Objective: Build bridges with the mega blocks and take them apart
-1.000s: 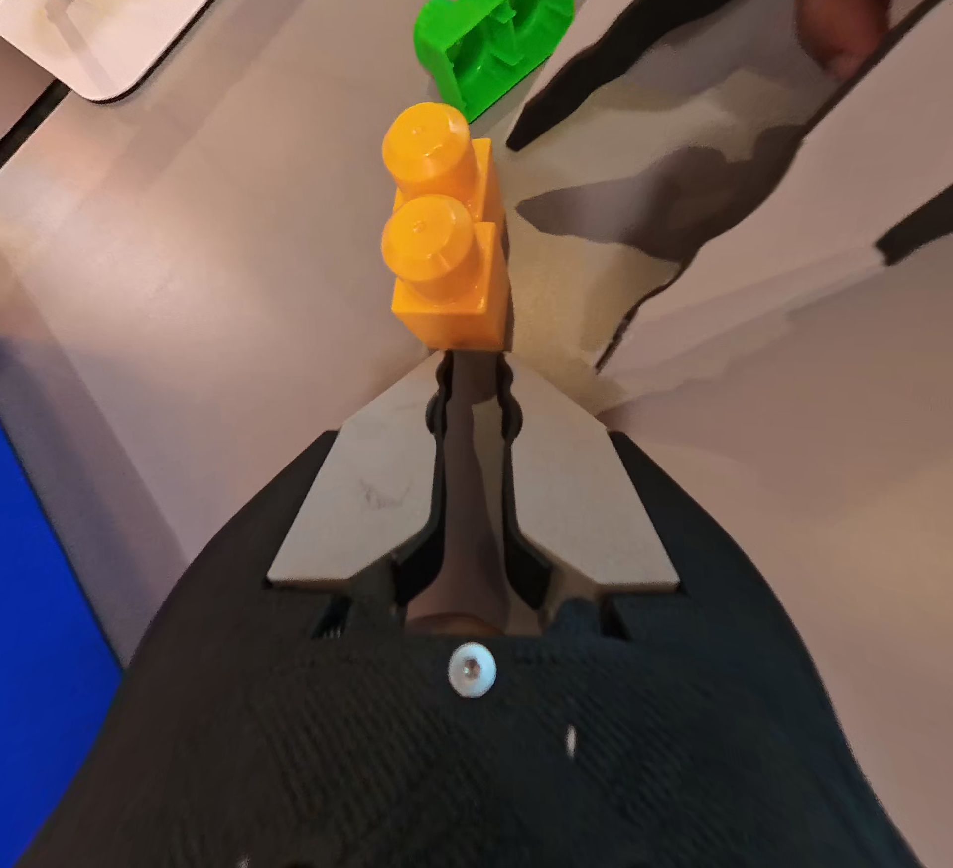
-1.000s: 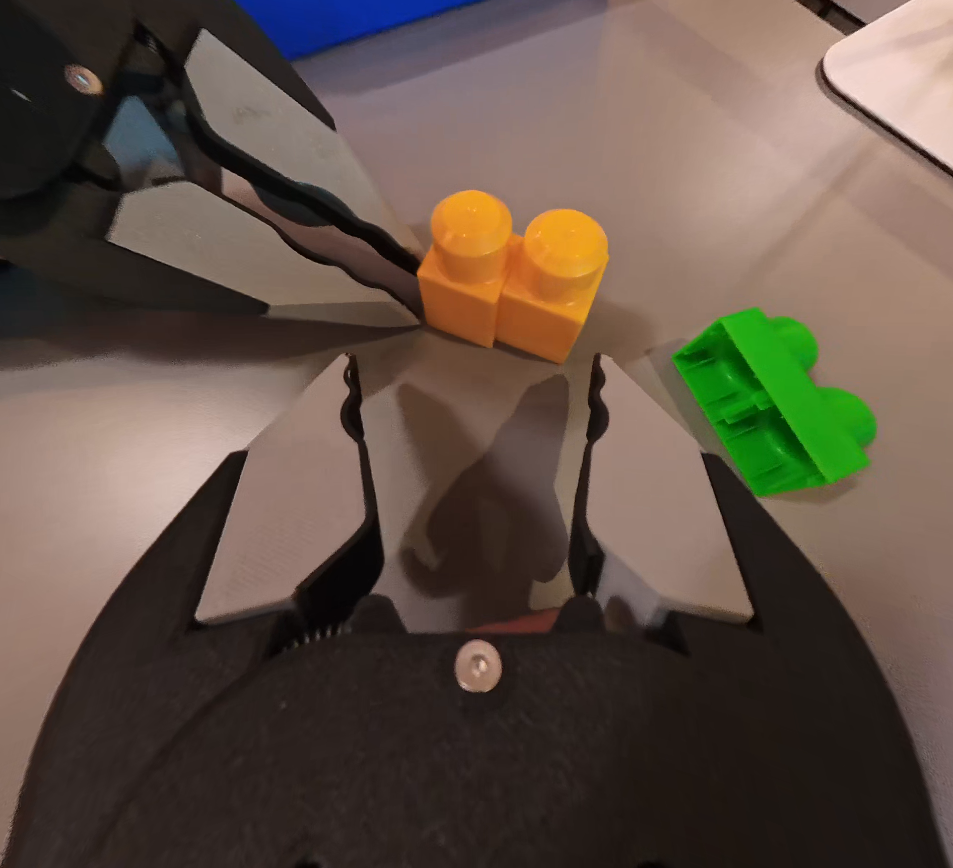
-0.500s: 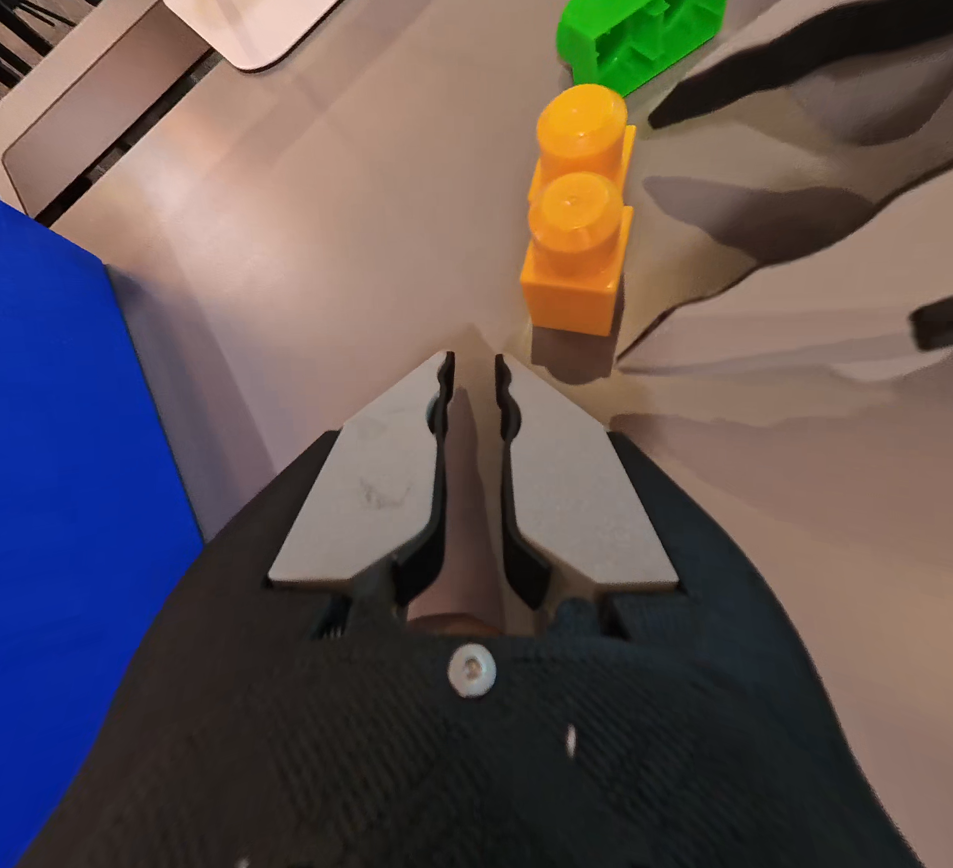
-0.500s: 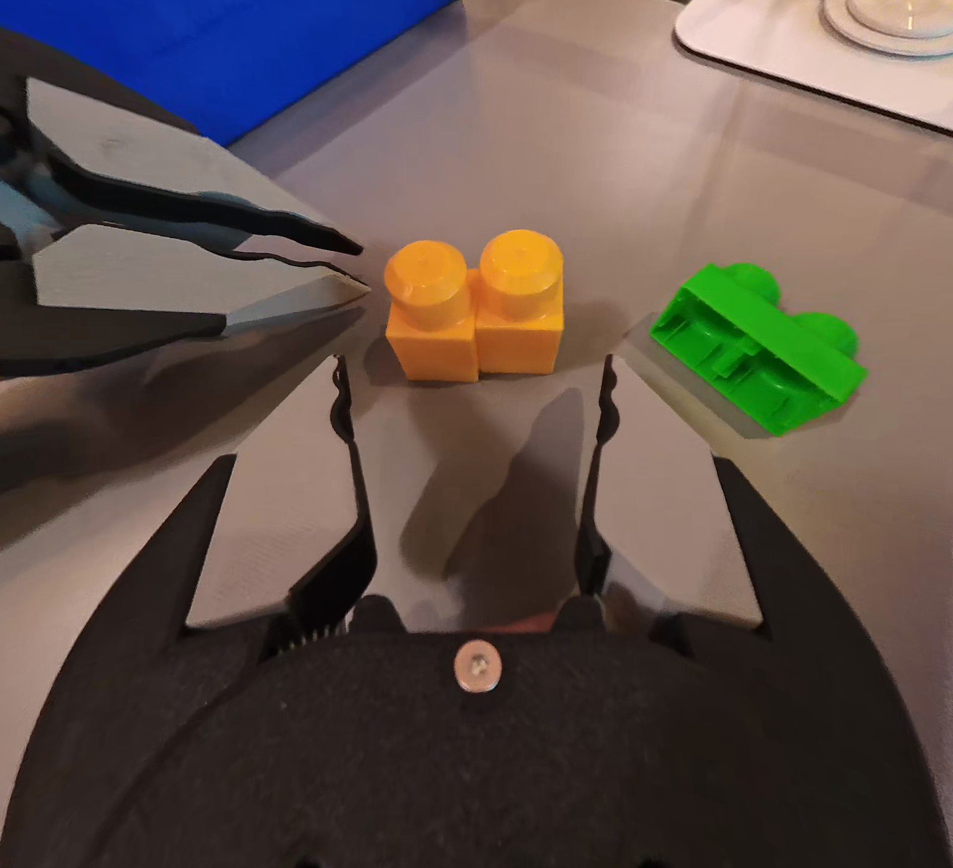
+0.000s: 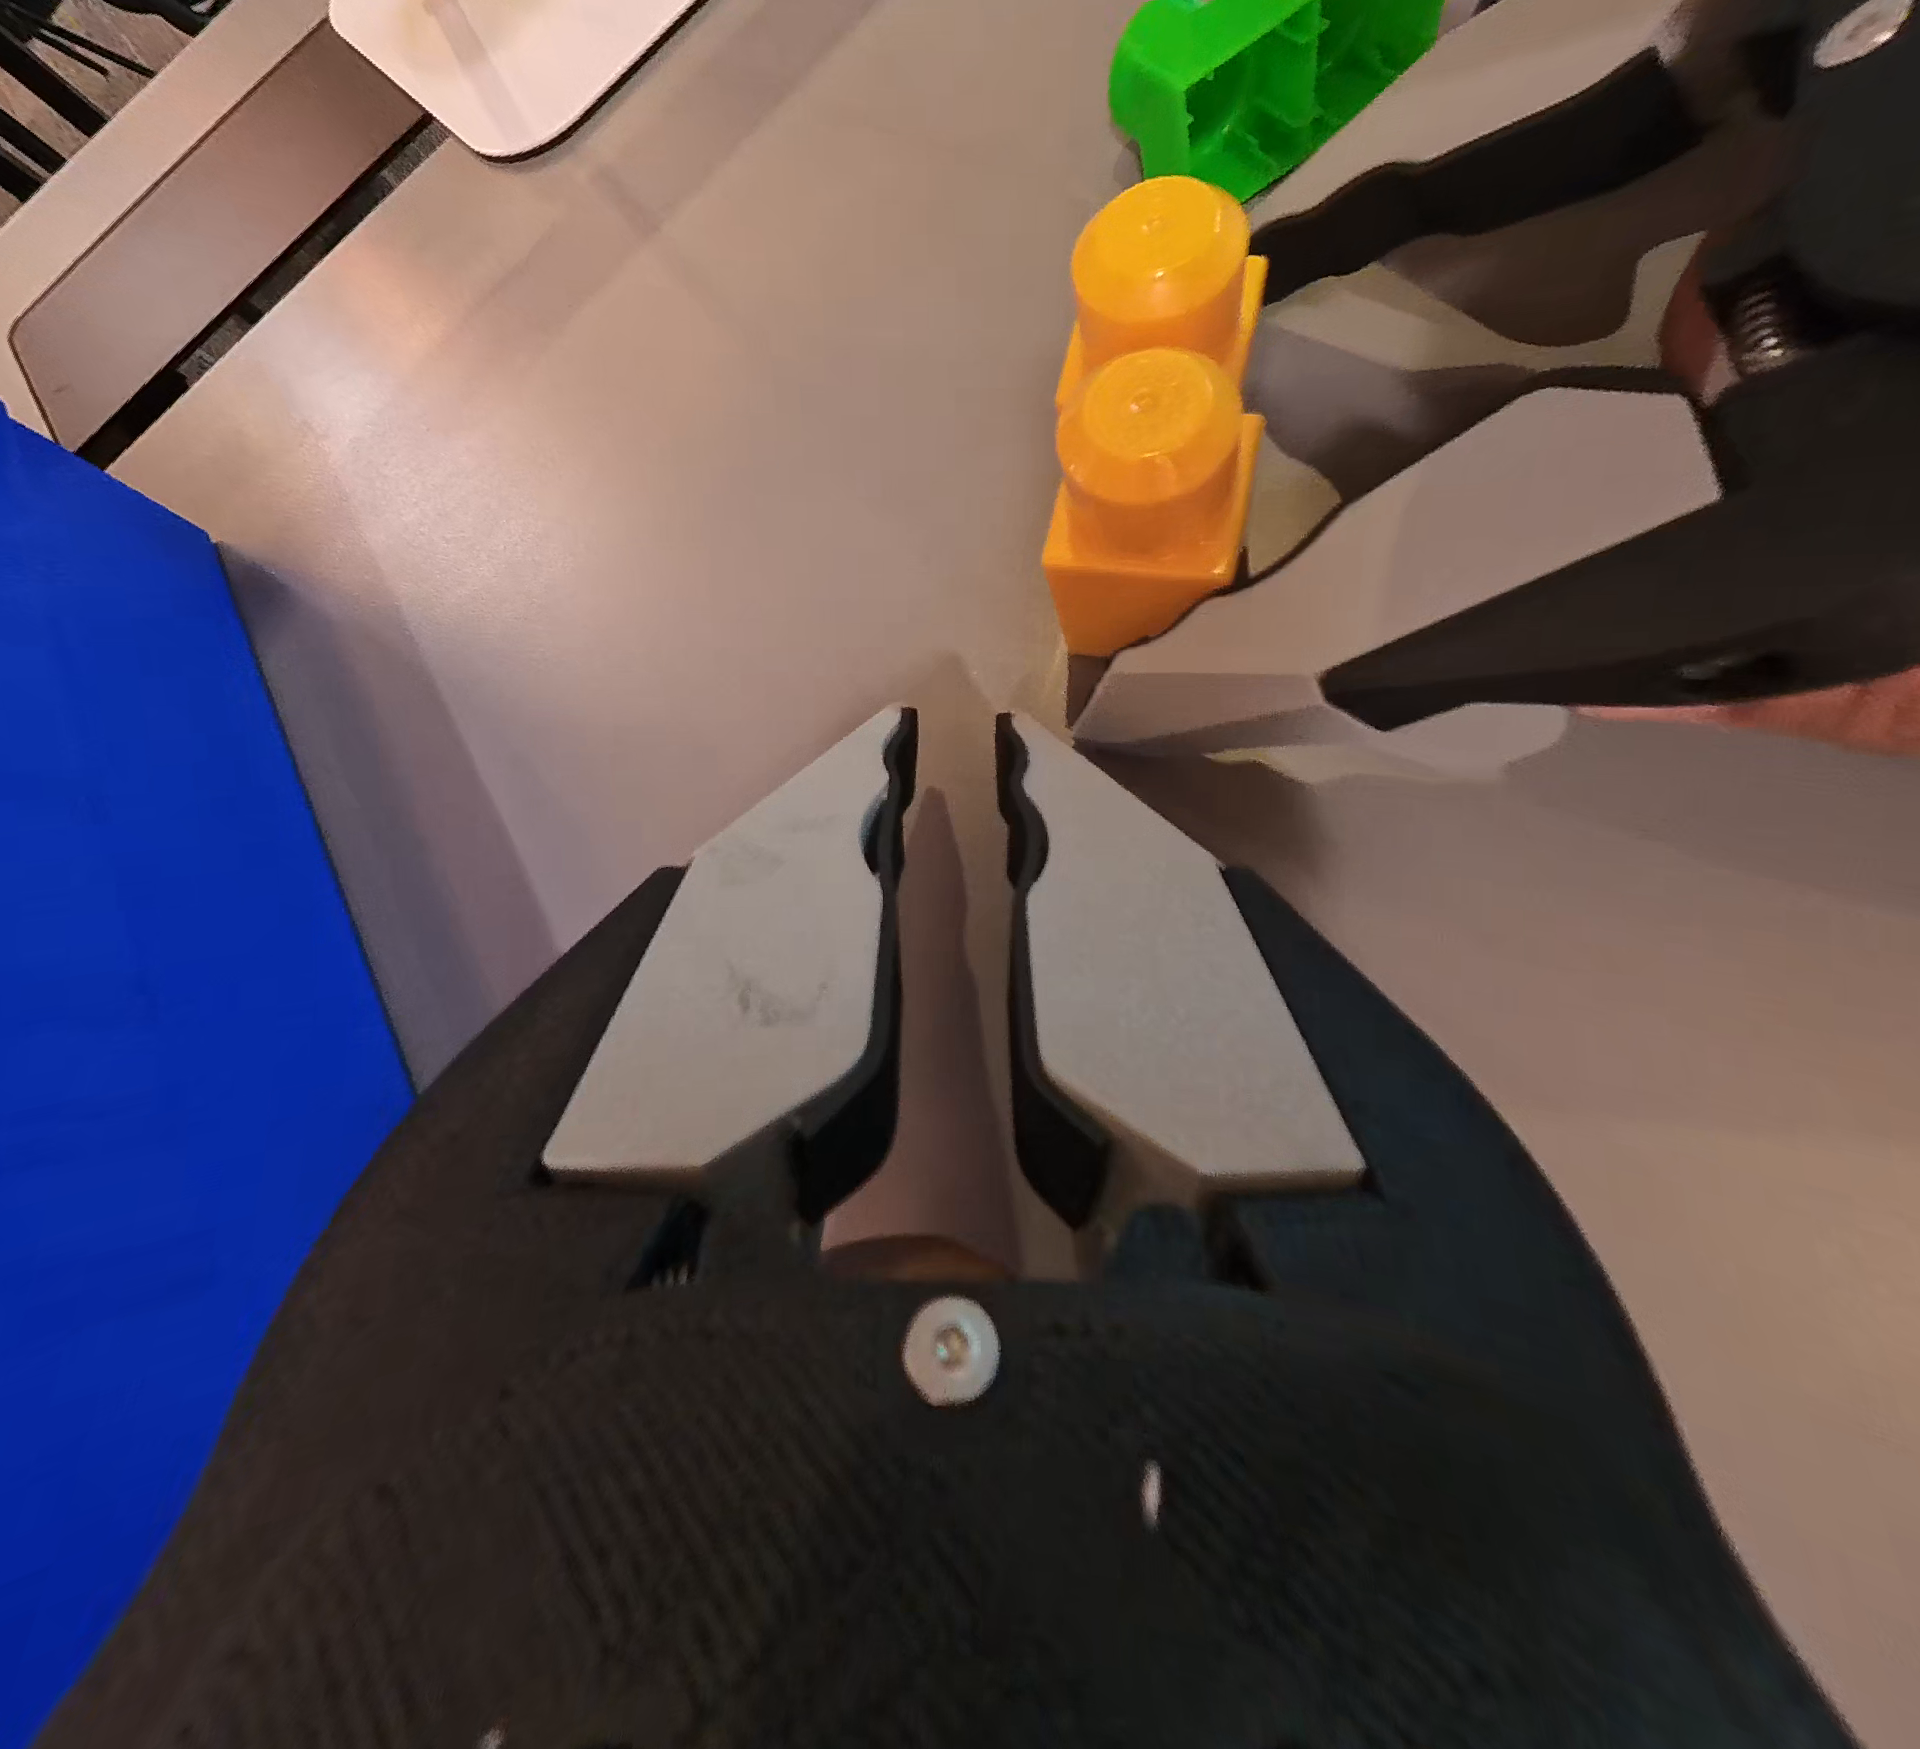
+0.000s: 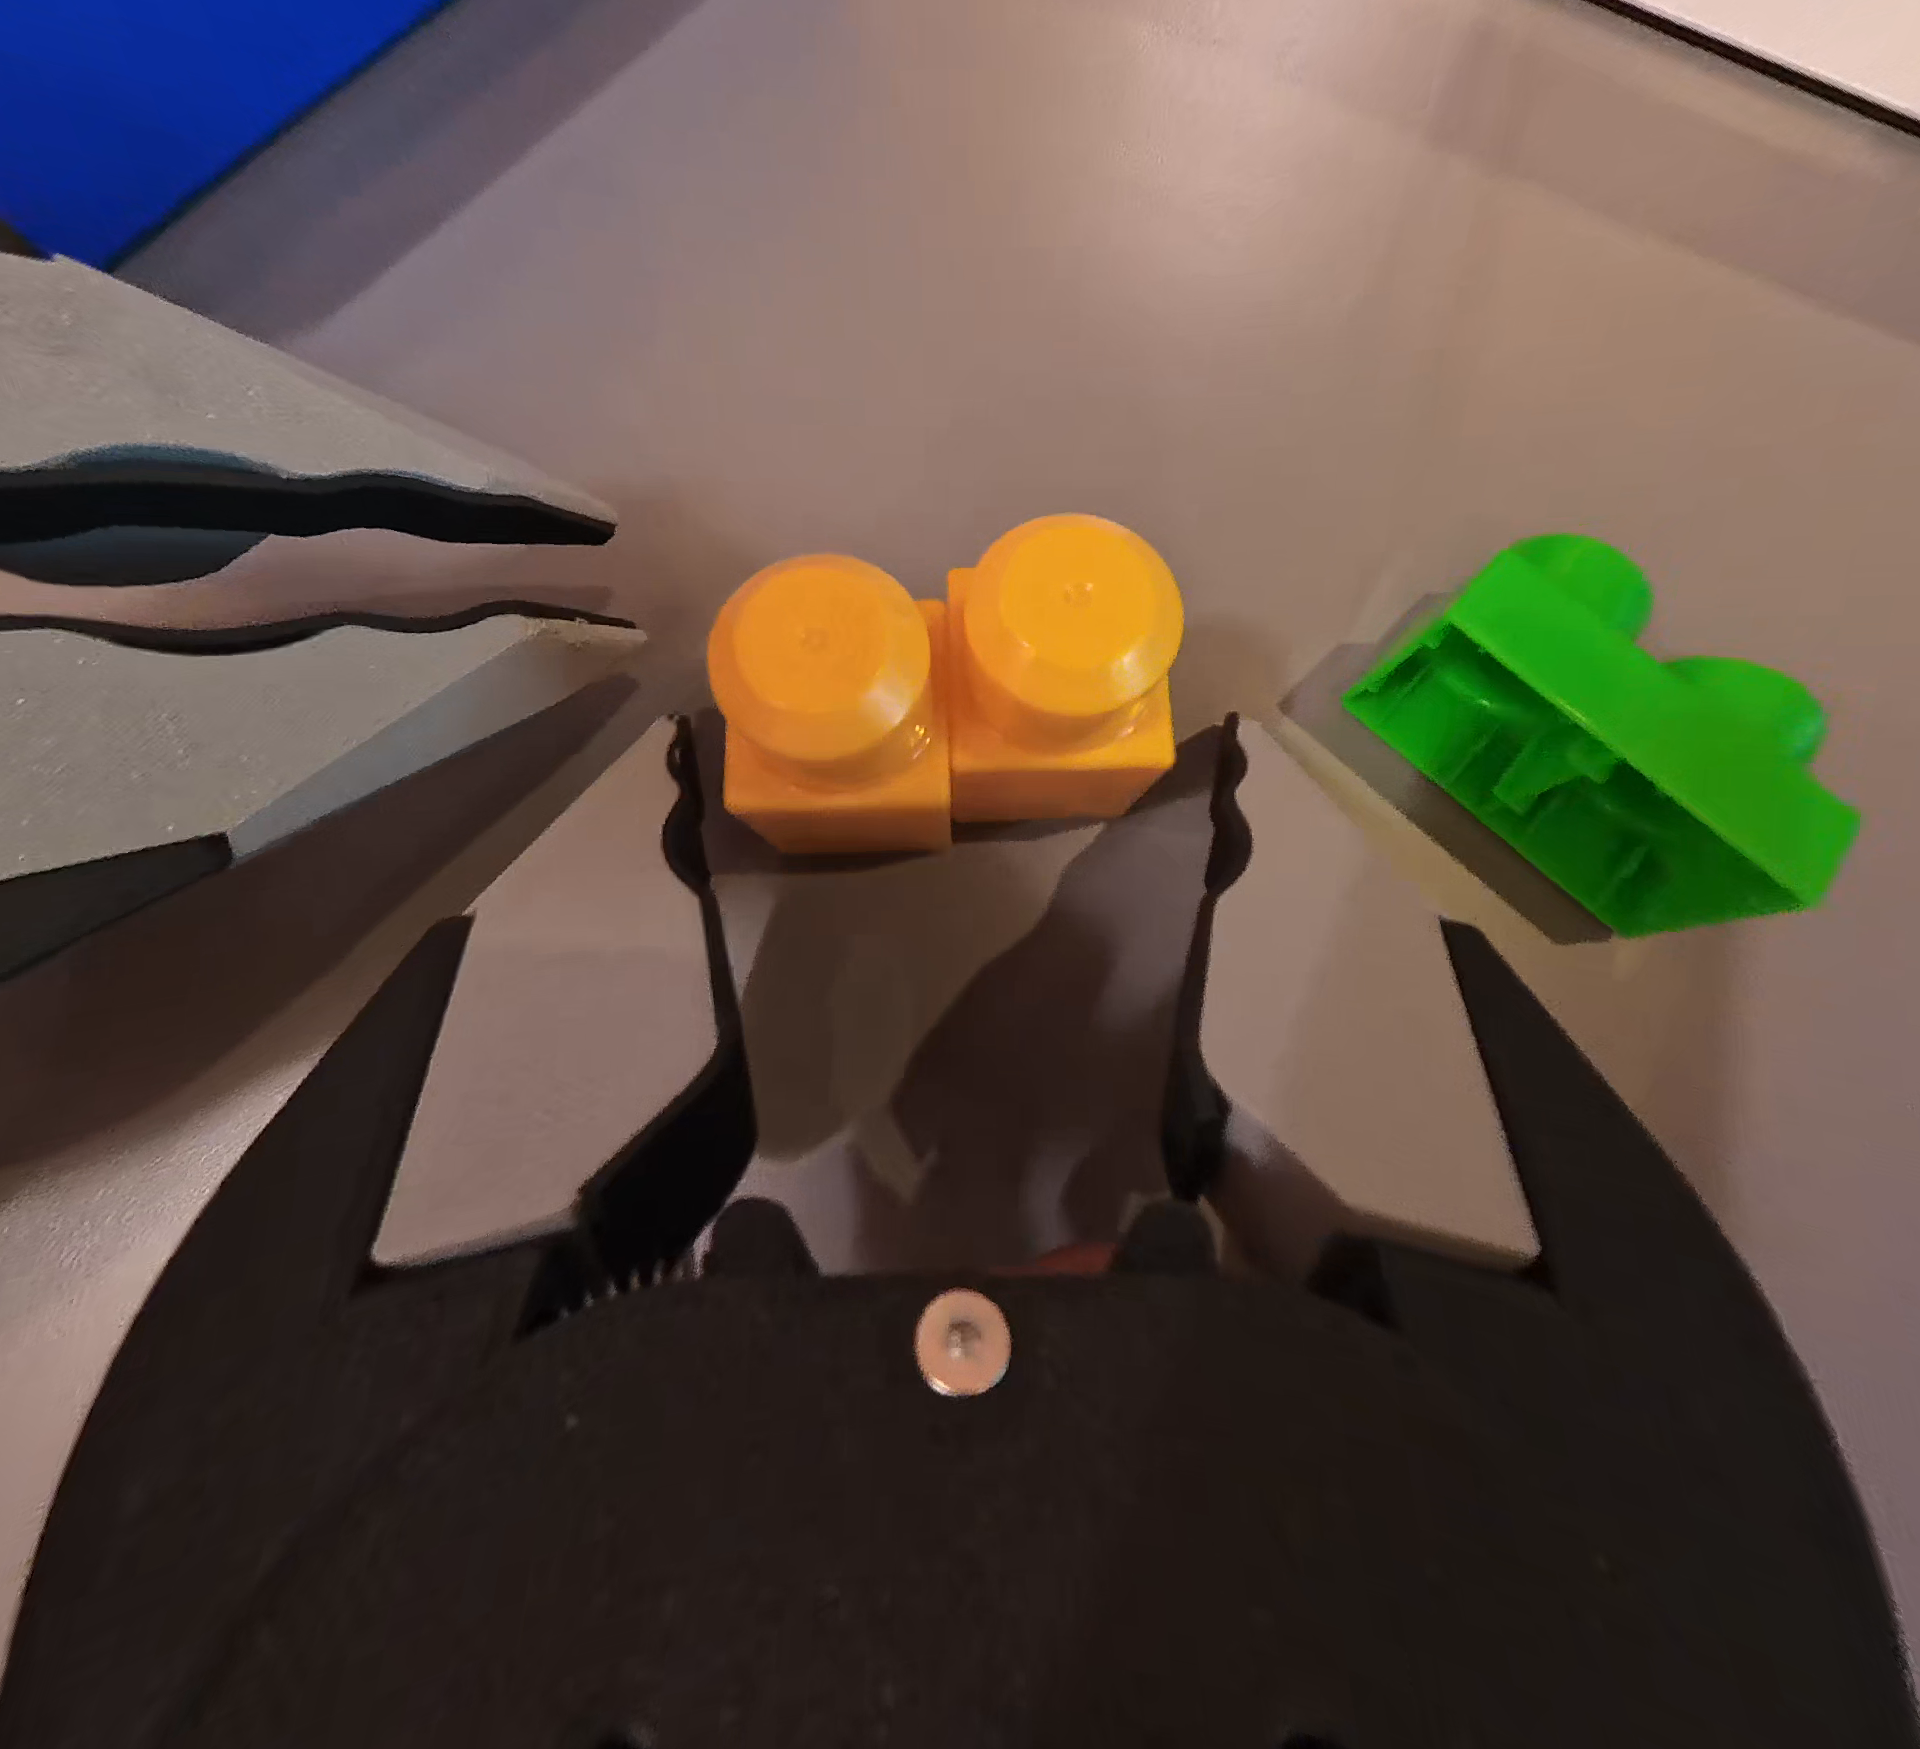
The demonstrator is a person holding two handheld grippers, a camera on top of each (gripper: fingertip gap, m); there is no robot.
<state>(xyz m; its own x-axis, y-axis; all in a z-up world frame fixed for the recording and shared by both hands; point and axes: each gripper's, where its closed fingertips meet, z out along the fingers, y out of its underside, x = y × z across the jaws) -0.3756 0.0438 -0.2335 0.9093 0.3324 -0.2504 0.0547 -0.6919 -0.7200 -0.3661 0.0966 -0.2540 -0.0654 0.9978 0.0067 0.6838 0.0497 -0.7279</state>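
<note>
Smooth grey-beige tabletop [image 5: 644,473] fills both views; no brand, label or readable writing on anything in frame. Large bright blue flat-sided box [image 5: 156,972] along the left edge of the left wrist view, cut off by the frame, so its full form is unclear. White rounded-corner flat board with a dark edge [image 5: 582,6] at the far end of the table, partly cropped, carrying a pale disc-shaped fitting and a small metal clip hard to make out. Left gripper [image 5: 956,728], black body with grey wedge fingers: held low over the table, tips close together with only a narrow slit between them, nothing in the slit; its tips sit just short of the orange pair's near-left end. Right gripper [image 6: 951,733], same build: comes in from the side, jaws spread wide, one finger at each end of the orange pair, bracketing it; whether the pads touch the plastic cannot be told. A bit of the person's hand shows behind it, mostly cropped. Green two-stud plastic mega block [image 6: 1600,743] lies tipped on its side, hollow ribbed underside facing the cameras, studs turned away, near the orange pair but apart. Two orange single-stud plastic mega blocks [image 6: 945,712] stand upright on the table, side by side and touching, between the right gripper's fingertips.
</note>
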